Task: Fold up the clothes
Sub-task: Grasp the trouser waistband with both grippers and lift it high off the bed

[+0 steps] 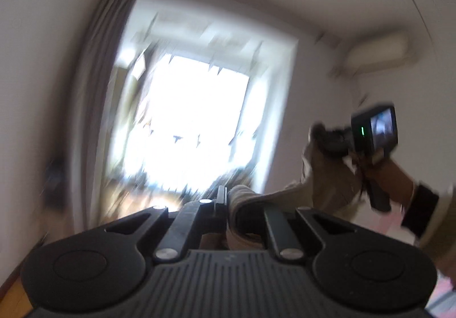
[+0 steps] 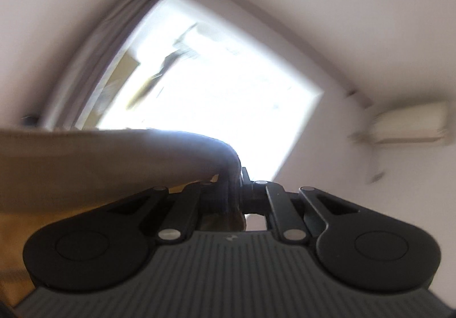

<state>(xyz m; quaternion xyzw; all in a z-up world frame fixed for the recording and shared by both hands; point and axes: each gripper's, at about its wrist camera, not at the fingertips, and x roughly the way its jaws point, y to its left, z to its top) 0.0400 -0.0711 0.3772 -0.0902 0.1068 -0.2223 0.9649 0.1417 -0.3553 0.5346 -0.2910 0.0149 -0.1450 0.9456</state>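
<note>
A beige garment [image 1: 287, 195] is stretched in the air between both grippers. My left gripper [image 1: 226, 198] is shut on one bunched edge of it, and the cloth runs off to the right toward the other hand. In the right wrist view my right gripper [image 2: 238, 184] is shut on the garment [image 2: 85, 164], which spreads away to the left as a broad beige band. The left wrist view also shows the right gripper's body with its camera screen [image 1: 382, 129], held in a person's hand [image 1: 396, 178] at the right. Both views are blurred by motion.
A bright window [image 1: 193, 115] with a grey curtain [image 1: 99, 84] at its left fills the background, also window [image 2: 222, 107]. An air conditioner [image 2: 410, 124] hangs on the white wall at right. Wooden floor [image 1: 11, 301] shows at the lower left.
</note>
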